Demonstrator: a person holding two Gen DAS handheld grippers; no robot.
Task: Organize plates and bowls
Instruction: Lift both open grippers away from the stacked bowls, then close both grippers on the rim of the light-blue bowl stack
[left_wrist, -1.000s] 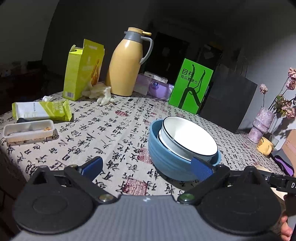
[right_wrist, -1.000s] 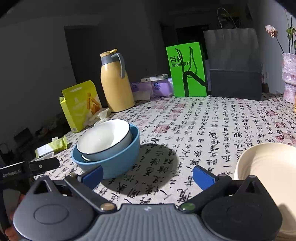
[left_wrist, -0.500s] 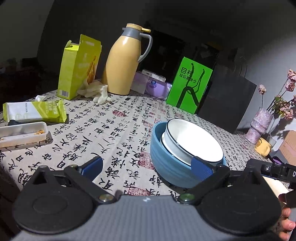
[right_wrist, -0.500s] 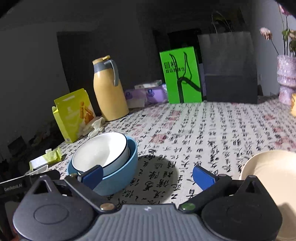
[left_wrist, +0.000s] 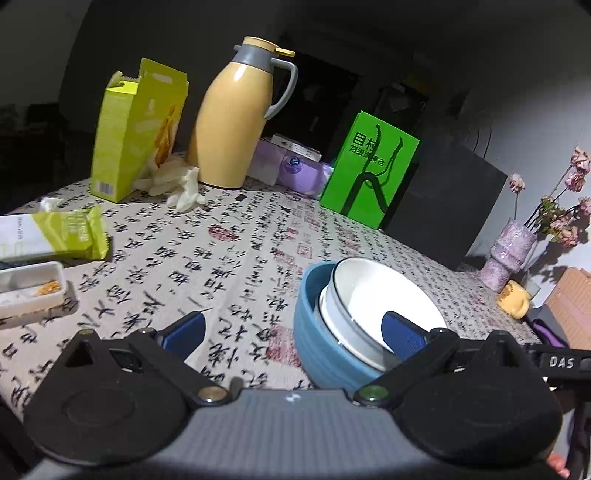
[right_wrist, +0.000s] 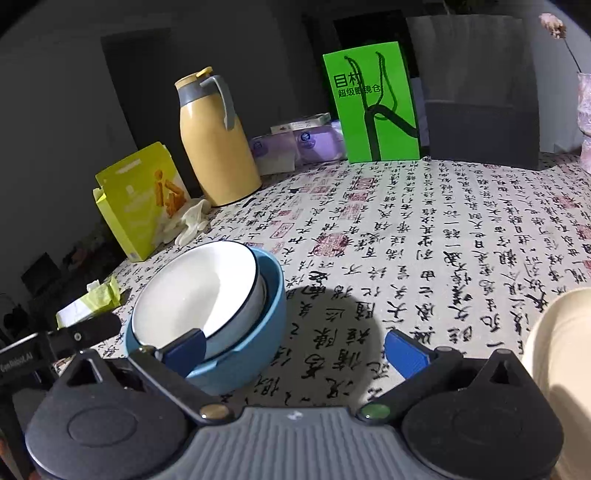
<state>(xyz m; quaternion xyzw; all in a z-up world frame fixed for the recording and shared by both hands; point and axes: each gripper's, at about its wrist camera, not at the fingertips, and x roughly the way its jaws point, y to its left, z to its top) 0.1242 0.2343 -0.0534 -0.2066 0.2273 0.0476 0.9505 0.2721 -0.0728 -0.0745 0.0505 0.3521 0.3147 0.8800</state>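
A white bowl (left_wrist: 380, 299) with a thin dark rim sits nested inside a larger blue bowl (left_wrist: 325, 350), and the pair rests on a desk (left_wrist: 229, 258) covered by a cloth printed with black calligraphy and red seals. The white bowl lies tilted in the blue one, so the blue rim shows as a crescent on one side. In the right wrist view a cream plate (right_wrist: 554, 350) lies on the cloth at the near right, cut off by the frame, apart from the bowls.

The left tool (left_wrist: 291, 332) hovers at the near edge of the desk with its blue-padded fingers spread wide and holding nothing; its right finger overlaps the white bowl's rim in the view, though contact cannot be told. The right tool (right_wrist: 293, 349) is likewise spread wide and empty, its left finger in front of the near rim of the bowls, its right finger over bare cloth. A round shadow falls on the cloth beside the blue bowl.

Along the far edge of the desk stand a yellow thermos jug (left_wrist: 232, 122) with a grey collar and handle, an opened yellow-green carton (left_wrist: 136, 129), a pale glove (left_wrist: 177, 184) lying between them, lilac tissue packs (left_wrist: 291, 166), a bright green paper bag (left_wrist: 369, 173) and a black paper bag (left_wrist: 447, 199). Toward the left edge lie a green-and-white wrapper (left_wrist: 51, 236) and a small white tray (left_wrist: 29, 288). At the far right corner stands a pink vase (left_wrist: 509, 258) of dried flowers, with a yellow mug (left_wrist: 515, 302) just beside it.
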